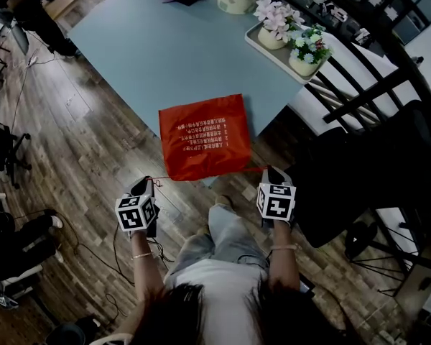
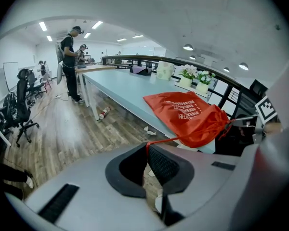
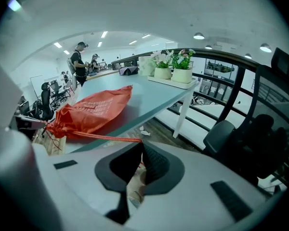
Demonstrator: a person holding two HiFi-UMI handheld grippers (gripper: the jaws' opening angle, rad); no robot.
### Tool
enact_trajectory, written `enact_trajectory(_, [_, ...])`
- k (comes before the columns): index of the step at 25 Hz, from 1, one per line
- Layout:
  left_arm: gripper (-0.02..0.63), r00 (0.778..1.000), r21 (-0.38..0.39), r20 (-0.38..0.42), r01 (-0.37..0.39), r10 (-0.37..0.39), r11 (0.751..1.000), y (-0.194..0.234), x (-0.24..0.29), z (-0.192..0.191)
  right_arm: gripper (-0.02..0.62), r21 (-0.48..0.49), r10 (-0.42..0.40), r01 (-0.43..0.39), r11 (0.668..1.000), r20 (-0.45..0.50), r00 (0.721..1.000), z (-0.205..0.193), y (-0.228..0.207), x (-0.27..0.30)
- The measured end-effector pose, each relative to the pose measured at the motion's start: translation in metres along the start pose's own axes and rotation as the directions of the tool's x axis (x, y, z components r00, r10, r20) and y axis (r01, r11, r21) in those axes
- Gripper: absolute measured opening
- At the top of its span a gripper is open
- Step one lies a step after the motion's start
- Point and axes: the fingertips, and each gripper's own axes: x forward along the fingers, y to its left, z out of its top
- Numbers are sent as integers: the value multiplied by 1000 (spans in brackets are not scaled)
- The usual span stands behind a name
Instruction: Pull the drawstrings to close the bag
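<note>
Head view is showing the red bag lying at the near edge of the table, mouth looking gathered; left gripper and right gripper are each pinching a taut drawstring beyond that edge, closing seemingly nearly finished.

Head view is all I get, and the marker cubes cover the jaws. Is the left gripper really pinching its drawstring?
Observer: Yes. In the left gripper view the left gripper has its jaws together on the left drawstring, which runs taut to the bag.
Operator: And the other side?
Observer: The right gripper is shut on the right drawstring, which is also pulled straight.
Operator: Is the bag closed?
Observer: In the right gripper view the bag's mouth is gathered into a tight pucker.
</note>
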Motion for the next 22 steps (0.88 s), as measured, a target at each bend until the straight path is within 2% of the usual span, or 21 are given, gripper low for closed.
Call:
enact_trajectory(4, [20,999,-10,1,45,-45,999,-6,2,-4,31,13,20,-20,1000,0,1000,3,7,2])
enact_trajectory(12, [21,992,8,-55,116,-116,993,-17,-2,-24,31,57,85,-83,995,-41,995,-15,15,-4])
enact_trajectory(22, [24,964,29,-160,219,-212,975,-40,-9,-55,31,30,173,-170,985,-101,980,-42,47,-12])
